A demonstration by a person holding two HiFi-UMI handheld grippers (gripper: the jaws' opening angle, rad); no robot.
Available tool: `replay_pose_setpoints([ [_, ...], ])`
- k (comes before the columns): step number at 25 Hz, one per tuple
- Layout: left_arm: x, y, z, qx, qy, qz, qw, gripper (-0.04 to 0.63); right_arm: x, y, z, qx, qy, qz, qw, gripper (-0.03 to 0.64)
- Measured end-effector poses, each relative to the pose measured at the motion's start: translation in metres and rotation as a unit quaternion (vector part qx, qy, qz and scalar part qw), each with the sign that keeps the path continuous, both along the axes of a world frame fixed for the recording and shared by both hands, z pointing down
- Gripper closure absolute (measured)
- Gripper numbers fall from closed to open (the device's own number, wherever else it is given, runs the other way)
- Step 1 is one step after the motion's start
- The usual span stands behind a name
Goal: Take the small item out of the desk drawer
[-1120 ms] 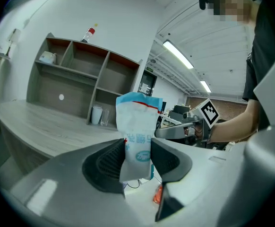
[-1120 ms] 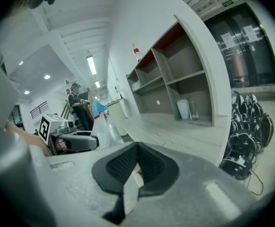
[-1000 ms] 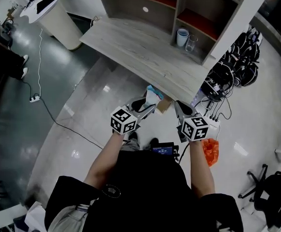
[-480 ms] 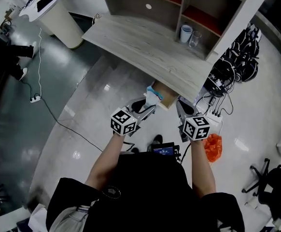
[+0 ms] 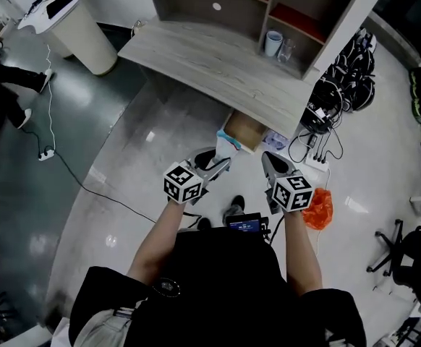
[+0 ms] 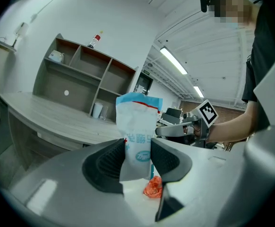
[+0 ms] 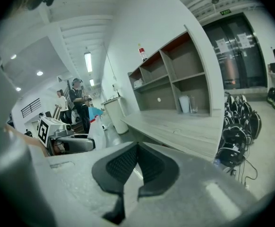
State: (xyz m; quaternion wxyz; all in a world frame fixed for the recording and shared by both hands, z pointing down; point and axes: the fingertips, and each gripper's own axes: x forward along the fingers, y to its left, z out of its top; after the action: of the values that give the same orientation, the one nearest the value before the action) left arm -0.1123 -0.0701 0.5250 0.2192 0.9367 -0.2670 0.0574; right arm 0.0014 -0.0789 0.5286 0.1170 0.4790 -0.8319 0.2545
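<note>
A white packet with a blue top (image 5: 226,144) stands upright between the jaws of my left gripper (image 5: 216,165), which is shut on it. In the left gripper view the packet (image 6: 136,129) is pinched at its lower half by both pads. The desk drawer (image 5: 245,130) hangs open under the front edge of the wooden desk (image 5: 203,63), a short way beyond both grippers. My right gripper (image 5: 267,160) is held level beside the left one; its pads (image 7: 149,163) meet with nothing between them. From the right gripper view the left gripper (image 7: 69,143) and packet (image 7: 97,129) show at the left.
A white cup (image 5: 273,43) and a glass (image 5: 288,49) stand in the desk's shelf unit. An orange bag (image 5: 317,207) lies on the floor by my right hand. Cables and a power strip (image 5: 313,159) and black bags (image 5: 348,82) crowd the desk's right end. A white bin (image 5: 80,24) stands far left.
Both grippers and the person have drawn back from the desk with the packet still held. The open drawer now shows more fully beyond the grippers.
</note>
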Motion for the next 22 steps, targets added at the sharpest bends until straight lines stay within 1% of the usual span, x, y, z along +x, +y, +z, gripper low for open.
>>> replay_pose_setpoints([
  [14, -0.041, 0.072, 0.007, -0.005, 0.006, 0.032, 0.9994, 0.423, -0.040, 0.080, 0.003, -0.001, 0.003, 0.035, 0.999, 0.618],
  [22, -0.046, 0.104, 0.009, -0.005, 0.009, 0.047, 0.9989, 0.423, -0.046, 0.117, 0.004, 0.006, 0.006, 0.050, 0.999, 0.618],
])
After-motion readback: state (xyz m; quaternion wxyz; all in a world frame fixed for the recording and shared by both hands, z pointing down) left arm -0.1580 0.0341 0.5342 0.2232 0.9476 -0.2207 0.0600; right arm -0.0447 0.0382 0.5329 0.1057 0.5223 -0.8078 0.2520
